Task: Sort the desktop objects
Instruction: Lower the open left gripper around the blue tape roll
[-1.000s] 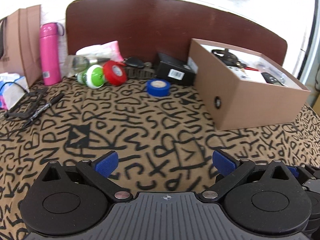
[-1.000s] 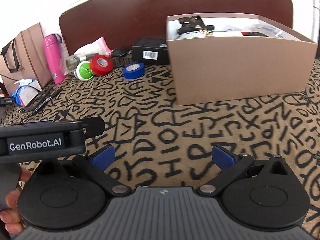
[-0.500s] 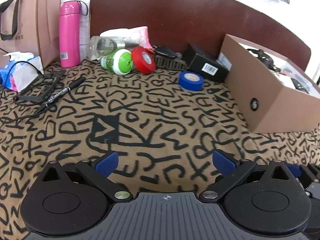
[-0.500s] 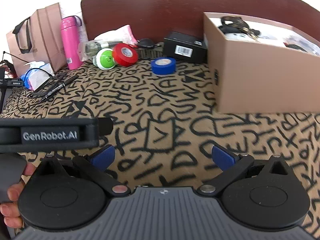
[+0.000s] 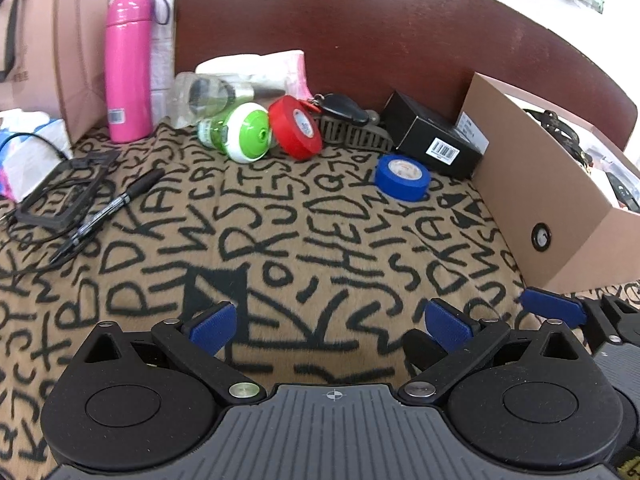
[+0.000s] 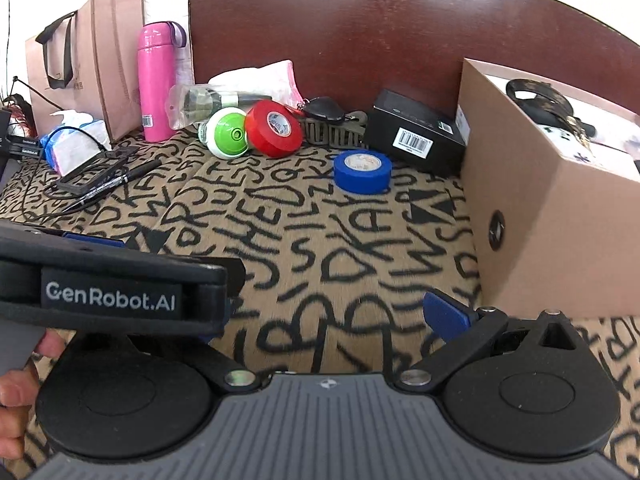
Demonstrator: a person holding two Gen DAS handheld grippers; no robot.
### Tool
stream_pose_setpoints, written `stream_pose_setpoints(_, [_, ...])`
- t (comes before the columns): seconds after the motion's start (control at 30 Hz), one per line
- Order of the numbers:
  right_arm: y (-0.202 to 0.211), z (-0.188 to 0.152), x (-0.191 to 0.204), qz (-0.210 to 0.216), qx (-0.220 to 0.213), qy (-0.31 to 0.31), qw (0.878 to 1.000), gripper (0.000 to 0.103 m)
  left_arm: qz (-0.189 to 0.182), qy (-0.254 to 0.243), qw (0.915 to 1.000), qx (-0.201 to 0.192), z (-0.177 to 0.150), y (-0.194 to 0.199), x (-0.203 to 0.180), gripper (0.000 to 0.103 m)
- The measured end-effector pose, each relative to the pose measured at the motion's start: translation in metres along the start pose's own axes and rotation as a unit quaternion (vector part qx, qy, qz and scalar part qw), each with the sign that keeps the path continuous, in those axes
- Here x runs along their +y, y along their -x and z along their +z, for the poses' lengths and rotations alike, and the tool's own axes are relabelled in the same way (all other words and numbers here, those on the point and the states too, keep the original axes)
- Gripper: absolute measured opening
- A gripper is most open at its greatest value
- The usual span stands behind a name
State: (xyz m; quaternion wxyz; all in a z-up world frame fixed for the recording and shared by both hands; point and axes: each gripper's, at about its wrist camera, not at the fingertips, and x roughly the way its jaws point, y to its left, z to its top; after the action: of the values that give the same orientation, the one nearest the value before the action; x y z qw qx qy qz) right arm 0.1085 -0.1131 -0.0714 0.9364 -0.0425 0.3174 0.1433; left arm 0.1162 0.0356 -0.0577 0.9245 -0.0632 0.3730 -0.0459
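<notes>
Left tool [image 5: 331,324]: pads spread wide, nothing between them, held low over the letter-patterned surface [image 5: 280,240]. Right tool [image 6: 332,316]: also spread and empty; its left pad is hidden behind the left tool's body, which only the right wrist view shows, with a bare hand [image 6: 16,392] gripping its handle at 8 o'clock. The left wrist view alone shows a blue pad of the right tool at 4 o'clock.

Blue tape roll [image 5: 402,176]: lies flat, core opening upward, near the 1 o'clock side of the surface, just beside the black barcoded box [image 5: 436,140]. Red tape roll [image 5: 295,127] stands on edge, core facing the viewer, touching the green-and-white capped bottle [image 5: 240,133], which lies on its side, cap toward the viewer. Black marker pen [image 5: 116,204] lies at 10 o'clock, its long axis running from 7 toward 1 o'clock.

Cardboard box [image 6: 532,216]: open-topped, at 3 o'clock; holds a black strap and other items too small to name. Pink flask [image 6: 156,80] stands upright at 11 o'clock beside a paper bag [image 6: 100,60].
</notes>
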Motion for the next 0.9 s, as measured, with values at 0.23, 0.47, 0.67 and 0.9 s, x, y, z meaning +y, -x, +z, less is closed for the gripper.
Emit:
stream_pose_setpoints(0.23, [-0.024,0.017,-0.003,-0.006,-0.008,0.015,1.0,0.1,-0.033,0.0,0.9994,0.014,0.022,-0.026,0.0,0.103])
stream_pose_setpoints(0.47, [-0.055,0.038,-0.012,-0.018,-0.011,0.009,1.0,0.095,-0.071,-0.013,0.9973,0.013,0.052,-0.054,-0.008,0.102])
stream_pose_setpoints(0.67, [-0.08,0.049,-0.018,-0.022,-0.011,0.004,1.0,0.087,-0.106,0.001,0.9937,0.037,0.068,-0.089,-0.009,0.093])
stream_pose_setpoints(0.9, [-0.101,0.057,-0.036,-0.033,-0.02,-0.04,0.998,0.078,-0.126,-0.017,0.9915,0.025,0.084,-0.115,-0.016,0.087])
